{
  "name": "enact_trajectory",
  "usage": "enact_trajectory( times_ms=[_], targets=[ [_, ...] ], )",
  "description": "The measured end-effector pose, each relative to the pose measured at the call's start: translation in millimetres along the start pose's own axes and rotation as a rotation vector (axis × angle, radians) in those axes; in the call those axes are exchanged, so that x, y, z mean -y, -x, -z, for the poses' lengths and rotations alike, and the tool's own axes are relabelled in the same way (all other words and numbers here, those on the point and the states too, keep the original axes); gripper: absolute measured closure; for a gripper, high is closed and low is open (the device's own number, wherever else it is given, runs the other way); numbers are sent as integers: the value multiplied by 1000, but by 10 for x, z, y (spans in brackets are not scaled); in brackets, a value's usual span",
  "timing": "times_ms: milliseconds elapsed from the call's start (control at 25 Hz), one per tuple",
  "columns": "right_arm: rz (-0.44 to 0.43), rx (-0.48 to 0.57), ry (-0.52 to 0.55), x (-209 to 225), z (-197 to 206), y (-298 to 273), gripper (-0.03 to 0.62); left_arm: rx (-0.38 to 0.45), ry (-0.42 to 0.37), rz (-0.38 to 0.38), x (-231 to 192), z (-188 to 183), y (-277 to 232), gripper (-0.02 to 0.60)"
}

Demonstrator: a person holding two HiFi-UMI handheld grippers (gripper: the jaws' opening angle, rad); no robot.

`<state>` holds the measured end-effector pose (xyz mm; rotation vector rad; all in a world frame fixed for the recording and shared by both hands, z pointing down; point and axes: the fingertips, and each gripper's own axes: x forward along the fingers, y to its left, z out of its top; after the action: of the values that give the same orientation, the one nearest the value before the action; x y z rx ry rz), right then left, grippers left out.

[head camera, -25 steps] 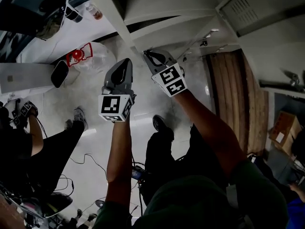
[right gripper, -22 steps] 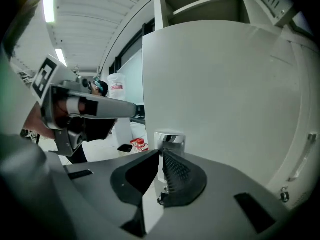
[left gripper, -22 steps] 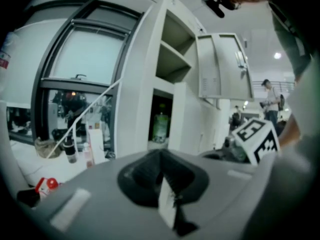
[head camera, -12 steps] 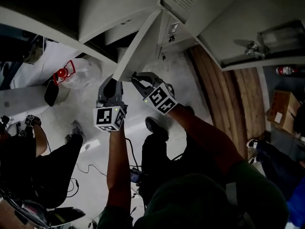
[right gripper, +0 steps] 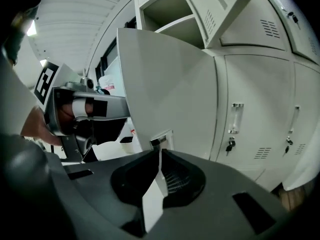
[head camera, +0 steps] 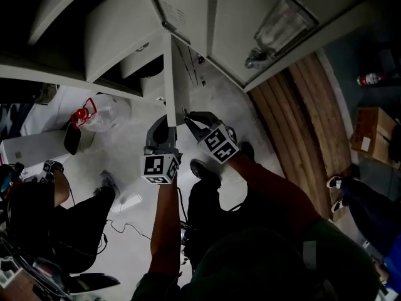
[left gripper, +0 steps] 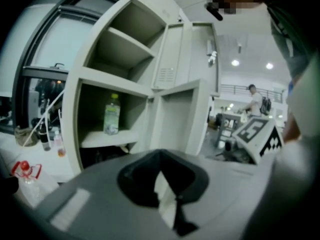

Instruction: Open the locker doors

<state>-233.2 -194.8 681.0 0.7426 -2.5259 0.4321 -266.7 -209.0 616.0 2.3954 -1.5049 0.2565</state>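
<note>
While both forearms reach forward side by side, the left forearm (head camera: 164,224) runs straight and the right forearm (head camera: 269,187) angles in from the right. The left hand-held gripper (head camera: 164,123) sits just left of the right hand-held gripper (head camera: 190,118), with both marker cubes toward the person. The right jaws are pressed together on the free edge of the open door (right gripper: 165,84), just below its latch plate (right gripper: 161,138). The left jaws are drawn nearly together on a pale strip, apparently the same door's lower edge. The door stands swung out from the locker (left gripper: 115,81), edge-on in the head view. Beyond it, a bottle (left gripper: 111,115) stands upright on a shelf (left gripper: 107,138) in an open compartment. The neighbouring doors (right gripper: 260,109) are closed.
</note>
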Motion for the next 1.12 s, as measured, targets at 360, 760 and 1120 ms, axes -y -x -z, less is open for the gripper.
enact_trajectory(
  times_ms=[360,760,1120],
  targets=[
    [57,31,-47,541,-67,717,588,-16,-5,26,815,-191,-297,595],
    [4,34,-34,916,-83,1210,588,-38,-11,-37,1374,-312,-497,595],
    [-29,79,-13,1129,-373,1709,588,5,-8,-64,1851,-742,-427,594]
  ],
)
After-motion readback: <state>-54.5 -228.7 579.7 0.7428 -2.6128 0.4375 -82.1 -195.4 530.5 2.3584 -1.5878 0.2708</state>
